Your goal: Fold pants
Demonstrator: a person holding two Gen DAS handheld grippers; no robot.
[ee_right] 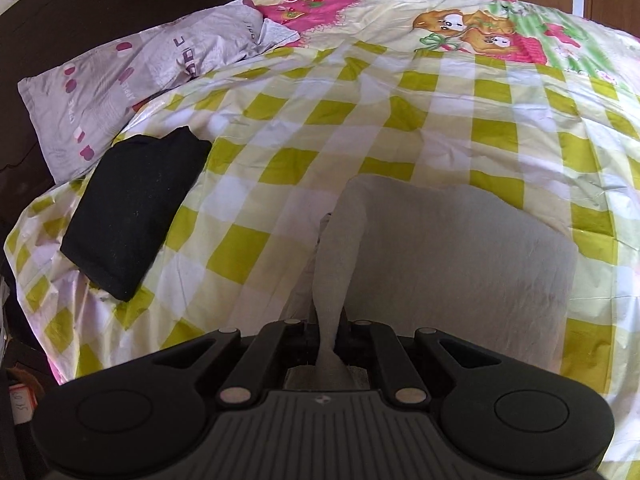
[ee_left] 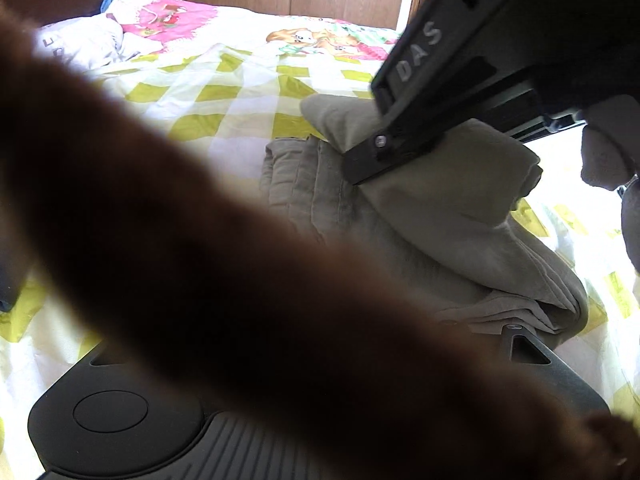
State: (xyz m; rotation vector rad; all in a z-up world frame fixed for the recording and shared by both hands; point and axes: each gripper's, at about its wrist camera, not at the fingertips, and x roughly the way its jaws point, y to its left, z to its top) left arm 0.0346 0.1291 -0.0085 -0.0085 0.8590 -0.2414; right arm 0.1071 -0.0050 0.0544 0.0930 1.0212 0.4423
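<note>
Right tongs [ee_right: 329, 344]: pinching a raised fold of the beige cotton pants [ee_right: 448, 256], which lie part-folded on the yellow-checked bed cover [ee_right: 360, 120]. Left tongs: mostly hidden behind a blurred brown shape; state cannot be told. Left of the pants: folded black garment [ee_right: 132, 212]. Beyond it: grey patterned pillow [ee_right: 140, 80].

Bright daylight glare; blurred, perhaps forearm, foreground.
</note>
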